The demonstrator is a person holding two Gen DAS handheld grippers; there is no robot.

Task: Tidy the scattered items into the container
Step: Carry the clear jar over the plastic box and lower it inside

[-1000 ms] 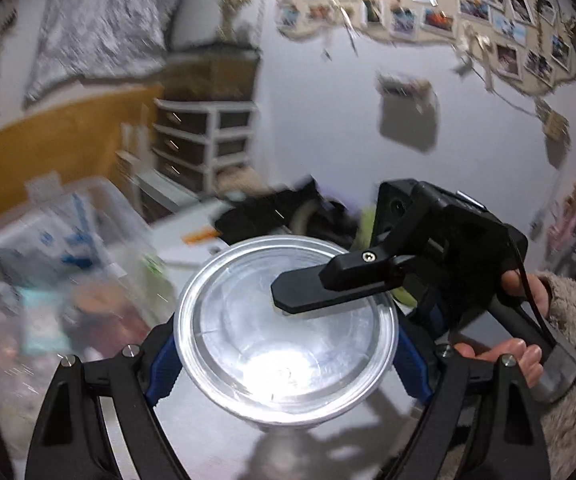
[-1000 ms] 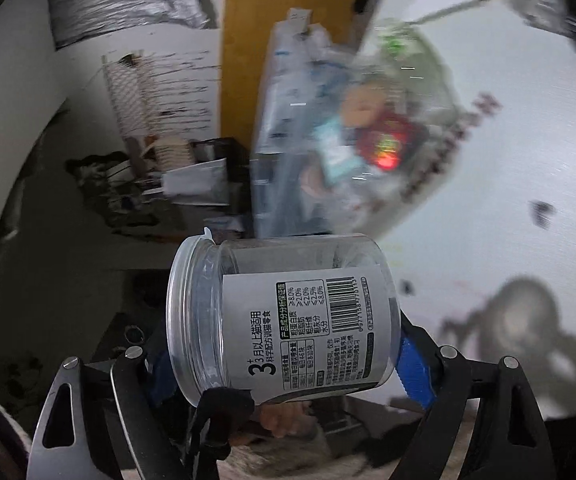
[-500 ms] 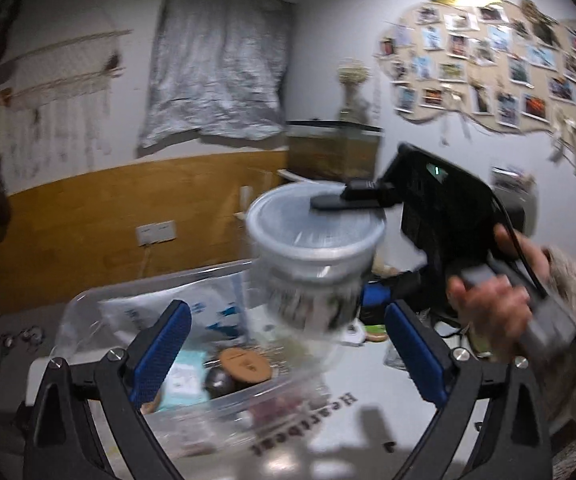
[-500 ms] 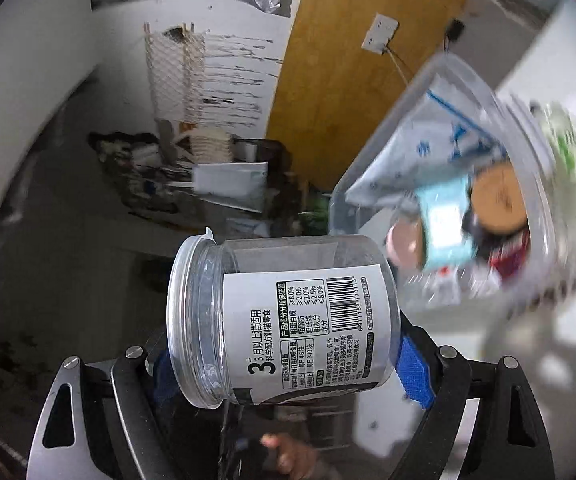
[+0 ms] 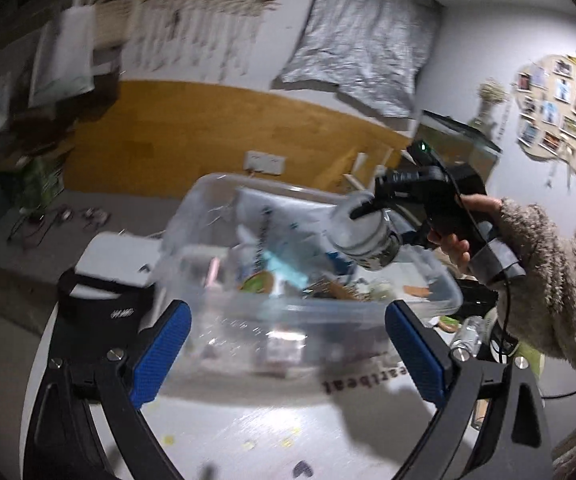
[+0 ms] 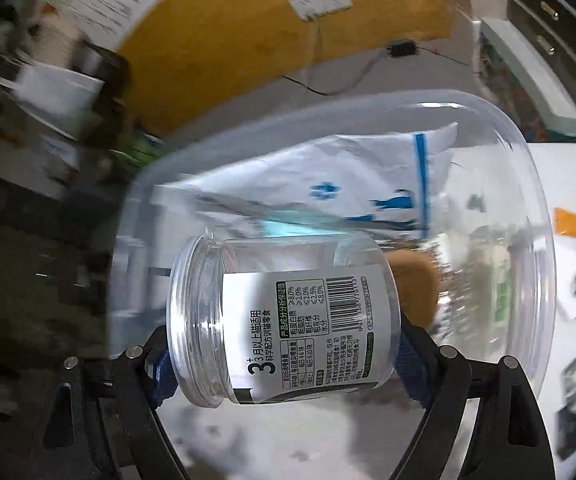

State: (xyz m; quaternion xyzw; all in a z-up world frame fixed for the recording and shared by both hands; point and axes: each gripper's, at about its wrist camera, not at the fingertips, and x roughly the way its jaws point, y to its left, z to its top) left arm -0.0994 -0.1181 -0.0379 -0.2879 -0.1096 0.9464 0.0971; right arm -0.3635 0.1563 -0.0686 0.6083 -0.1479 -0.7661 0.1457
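The right claw (image 6: 284, 344) grips a clear, lidless plastic jar with a white printed label (image 6: 288, 316), its blue pads pressed on the jar's sides. The jar lies sideways in the grip, its open threaded mouth to the left in the right wrist view, and hangs over the rim of a large clear plastic container (image 6: 536, 208). The left wrist view shows the same jar (image 5: 362, 236) above the container's far right corner, with a hand (image 5: 452, 240) in a fuzzy beige sleeve holding the claw's handle. Inside the container lie a white pouch with blue print (image 6: 328, 176), a round brown disc (image 6: 416, 284) and other blurred items. The left claw (image 5: 288, 354) stands wide open with nothing between its blue pads, having just spread further, near the container's near wall above the white surface (image 5: 248, 432).
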